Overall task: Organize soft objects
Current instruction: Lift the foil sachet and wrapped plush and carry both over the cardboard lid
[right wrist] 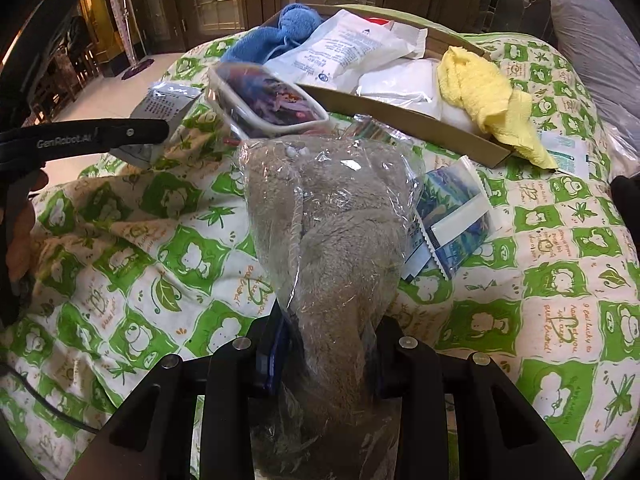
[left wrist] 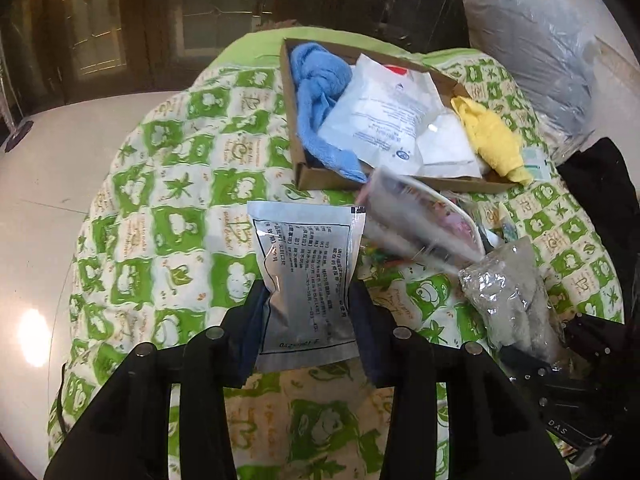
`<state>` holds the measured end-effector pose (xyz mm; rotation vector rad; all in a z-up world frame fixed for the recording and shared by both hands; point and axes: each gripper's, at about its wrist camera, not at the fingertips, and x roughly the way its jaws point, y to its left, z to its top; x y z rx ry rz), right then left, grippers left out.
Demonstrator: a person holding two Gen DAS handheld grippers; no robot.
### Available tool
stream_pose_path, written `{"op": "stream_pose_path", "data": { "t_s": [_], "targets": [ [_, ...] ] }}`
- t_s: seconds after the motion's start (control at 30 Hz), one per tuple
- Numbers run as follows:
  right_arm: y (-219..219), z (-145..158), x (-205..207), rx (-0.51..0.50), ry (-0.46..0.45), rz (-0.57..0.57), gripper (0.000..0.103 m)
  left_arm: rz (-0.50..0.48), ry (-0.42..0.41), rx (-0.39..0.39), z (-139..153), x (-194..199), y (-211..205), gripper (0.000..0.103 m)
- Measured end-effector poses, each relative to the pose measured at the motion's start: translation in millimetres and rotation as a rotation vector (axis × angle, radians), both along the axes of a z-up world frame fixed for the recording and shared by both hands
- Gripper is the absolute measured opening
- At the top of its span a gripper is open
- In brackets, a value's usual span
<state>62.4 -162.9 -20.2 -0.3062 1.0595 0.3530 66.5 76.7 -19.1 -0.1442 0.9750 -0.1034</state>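
The left gripper [left wrist: 308, 320] holds a silver pouch [left wrist: 306, 276] by its lower part, fingers [left wrist: 256, 320] pressed on both sides, above the green-patterned quilt [left wrist: 168, 200]. The right gripper [right wrist: 328, 344] is clamped on a bagged grey plush [right wrist: 332, 224] — upright between its fingers. Just past them lies a clear pencil case [right wrist: 268, 100], blurred in the left view. Farther off sits a cardboard tray [left wrist: 296, 128] — blue towel [left wrist: 316, 100], white packets [left wrist: 384, 116] and yellow cloth [left wrist: 496, 140] inside.

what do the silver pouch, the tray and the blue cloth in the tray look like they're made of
Silver pouch: probably foil laminate, matte metallic sheen, crimped edges.
Tray: brown cardboard, dull with raw folded walls.
Blue cloth: looks like terry or microfibre, fuzzy nap, tied in a soft knot.
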Motion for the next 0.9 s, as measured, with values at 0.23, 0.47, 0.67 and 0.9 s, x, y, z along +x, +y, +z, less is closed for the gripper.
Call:
{"op": "stream_pose_path", "data": {
  "t_s": [0.23,0.47,0.67,0.9],
  "targets": [
    [-1.9,14.2,-5.6,0.037,-0.015,0.012,0.032,0.029,-0.017,-0.025,6.3,-0.8,3.2,0.039],
    [-11.8,20.6,-3.1,0.065,-0.014,-0.006,0.030,-0.001,-0.025,-0.015,12.8,-1.7,-8.9,0.039],
    [-25.3,24.4,5.7,0.095,-0.006,-0.054,0.028,-0.029,-0.028,-0.010,17.2,0.8,-19.9,0.039],
    [-34.7,26.3,10.9,0.118,-0.001,-0.087,0.028,-0.061,-0.026,0.005,19.0,4.3,-31.9,0.039]
  ]
}}
